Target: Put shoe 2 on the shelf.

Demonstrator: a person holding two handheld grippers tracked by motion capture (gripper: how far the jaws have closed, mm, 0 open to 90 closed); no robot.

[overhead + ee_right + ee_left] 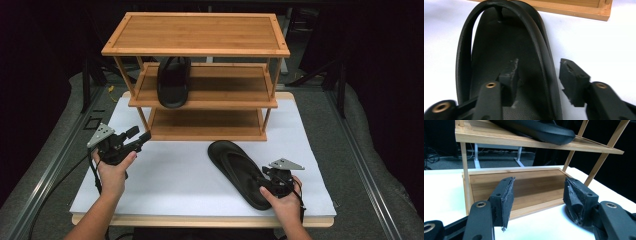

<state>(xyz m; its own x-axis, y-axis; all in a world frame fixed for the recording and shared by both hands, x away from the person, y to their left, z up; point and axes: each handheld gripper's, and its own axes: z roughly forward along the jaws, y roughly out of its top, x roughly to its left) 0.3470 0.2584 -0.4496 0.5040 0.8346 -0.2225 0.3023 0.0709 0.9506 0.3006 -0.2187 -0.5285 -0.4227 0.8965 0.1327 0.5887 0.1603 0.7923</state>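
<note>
High view: a black sandal [240, 172] lies on the white desk [175, 175] in front of a three-tier wooden shelf [200, 75], its heel end at the right hand-held gripper [272, 181]. A second black sandal [173, 80] already sits on the middle tier. The work in hand looks like picking up the loose sandal to shelve it beside its mate.

In the right gripper view the right hand-held gripper's jaws stand apart and straddle the sandal's right edge, one pad over the footbed, the other outside on the desk; nothing is clamped yet. To do this well, I would push the jaws a little farther forward so the pads bite on the firm sole rim rather than the soft strap [534, 35], then close squarely and lift level so the toe does not droop.

The right hand comes in low from the bottom edge, wrist nearly flat, pointing up the sandal. The left hand-held gripper [140, 136] is held off the desk near the shelf's left corner, jaws apart and empty, aimed at the bottom tier [524, 187].
</note>
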